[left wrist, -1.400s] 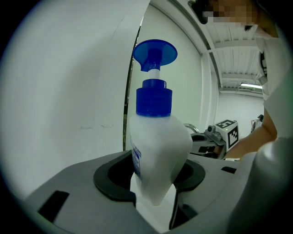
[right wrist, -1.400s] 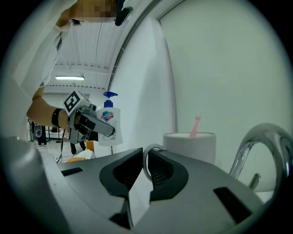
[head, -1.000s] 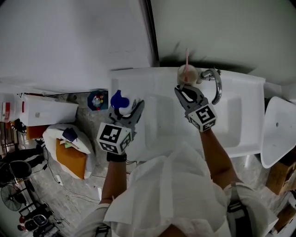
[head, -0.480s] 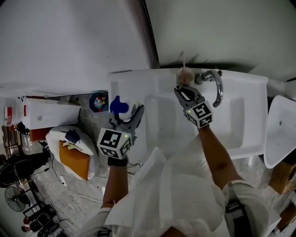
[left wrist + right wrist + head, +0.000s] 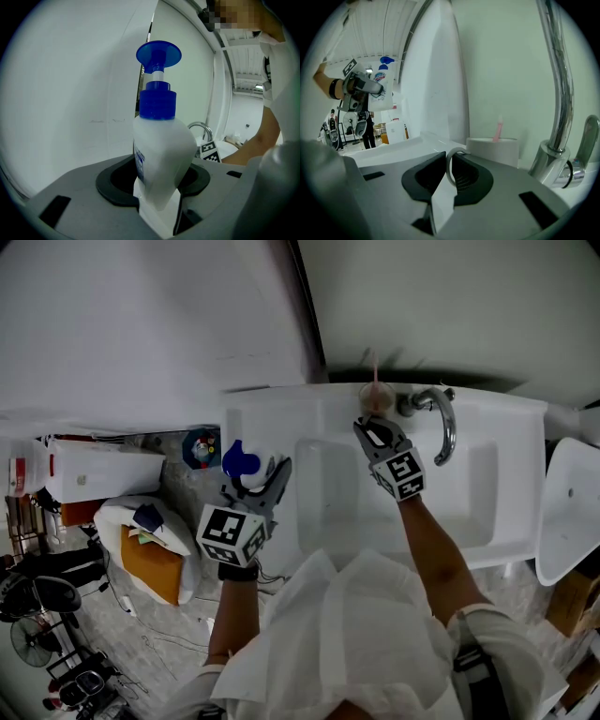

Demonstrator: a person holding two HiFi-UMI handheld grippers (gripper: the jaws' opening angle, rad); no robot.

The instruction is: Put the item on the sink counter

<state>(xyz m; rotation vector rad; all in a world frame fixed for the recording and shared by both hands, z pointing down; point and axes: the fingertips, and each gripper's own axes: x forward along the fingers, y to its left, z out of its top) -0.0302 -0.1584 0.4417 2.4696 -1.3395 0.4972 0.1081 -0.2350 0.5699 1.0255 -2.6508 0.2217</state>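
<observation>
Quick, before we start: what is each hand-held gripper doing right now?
Left hand-held gripper: closed on the pump bottle.
Right hand-held gripper: closed on the handle of the cup.

Bottle (image 5: 159, 154): white body, blue pump top. Cup (image 5: 493, 149): pale; toothbrush (image 5: 498, 129) pink. Tap (image 5: 557, 93) chrome, sink (image 5: 487, 512) white. My left gripper (image 5: 262, 470): grey, black-and-white checked cube.

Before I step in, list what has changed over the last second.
The right gripper seems to have eased the cup slightly lower, toward the counter beside the tap. I cannot tell whether it has landed. Nothing was taken or let go. The right jaws stay shut on the cup's handle, and the left gripper still holds the bottle upright at the counter's left end.
</observation>
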